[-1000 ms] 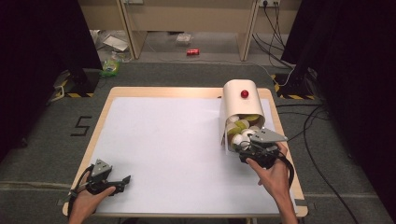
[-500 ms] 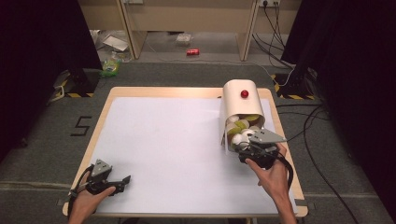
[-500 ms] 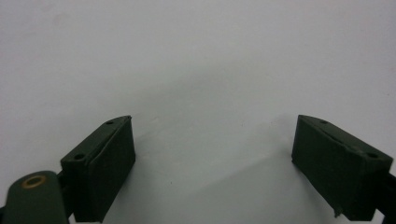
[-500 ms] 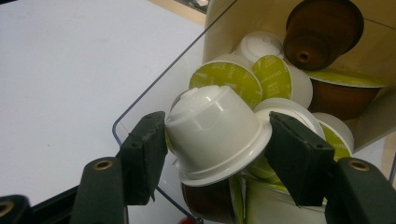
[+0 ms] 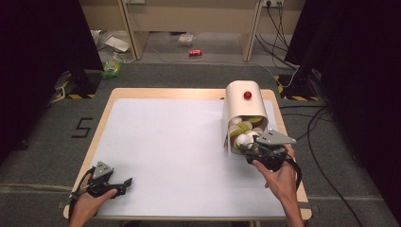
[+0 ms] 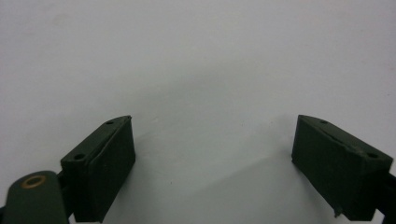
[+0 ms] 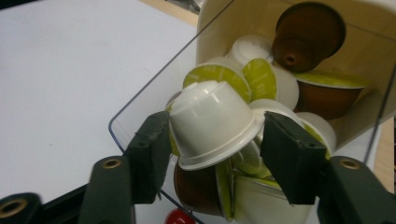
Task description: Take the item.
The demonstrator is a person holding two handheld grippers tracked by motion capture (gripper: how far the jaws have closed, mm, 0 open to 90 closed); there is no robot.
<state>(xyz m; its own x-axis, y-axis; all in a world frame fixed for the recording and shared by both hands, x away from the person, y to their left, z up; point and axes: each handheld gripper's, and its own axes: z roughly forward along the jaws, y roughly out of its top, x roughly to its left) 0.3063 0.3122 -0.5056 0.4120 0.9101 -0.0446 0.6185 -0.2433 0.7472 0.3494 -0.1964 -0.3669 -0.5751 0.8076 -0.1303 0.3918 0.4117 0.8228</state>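
Nearest the person, the left gripper [image 5: 124, 181] rests on the white tabletop [image 5: 170, 142] at its near left corner, jaws spread wide with nothing between them. At the near right, the right gripper [image 7: 215, 140], whose jaws have just been closing, is clenched on a white capsule [image 7: 212, 123] at the mouth of the cream capsule dispenser [image 5: 242, 101]. Behind it lie more capsules, green-lidded [image 7: 218, 74] and brown [image 7: 306, 32], heaped inside the dispenser, which bears a red knob [image 5: 247, 95].
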